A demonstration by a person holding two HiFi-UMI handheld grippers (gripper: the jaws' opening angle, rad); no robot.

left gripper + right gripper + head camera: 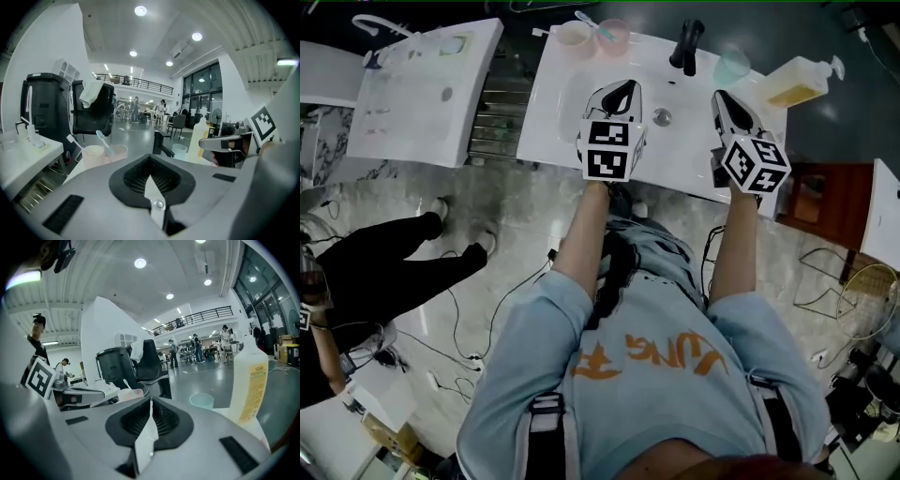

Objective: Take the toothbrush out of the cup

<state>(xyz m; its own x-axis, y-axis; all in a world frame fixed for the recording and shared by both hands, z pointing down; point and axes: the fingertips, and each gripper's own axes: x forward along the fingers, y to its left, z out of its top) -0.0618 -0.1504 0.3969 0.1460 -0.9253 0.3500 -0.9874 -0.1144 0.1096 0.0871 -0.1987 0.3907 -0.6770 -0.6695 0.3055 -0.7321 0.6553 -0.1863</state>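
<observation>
Toothbrush point(591, 22) is found leaning in the pink cup point(615, 37) at the back-left corner of the sink tabletop point(547, 111). It's propped against the rim with the head up, so a good bit of handle is left sticking out to be pinched. A cream cup point(574, 36) is set right against the pink one (a white brush seems to be parked in it, hard to be sure).

Left hand-held gripper point(624, 86) and right hand-held gripper point(719, 95) are both held over the basin, short of the cups. Each is pressed together with nothing between the jaws, so the reach probably hasn't been started.

Room-wise, open basin is all that's seen between the left one and the cups, and nothing is seen above them, so a straight lift looks doable. Less slack is had at the sides: the black faucet point(687, 47) is near on the right, and the tabletop's back edge is just behind the cups. The teal cup point(733, 66) and soap bottle point(797, 82) are well out of the way.
</observation>
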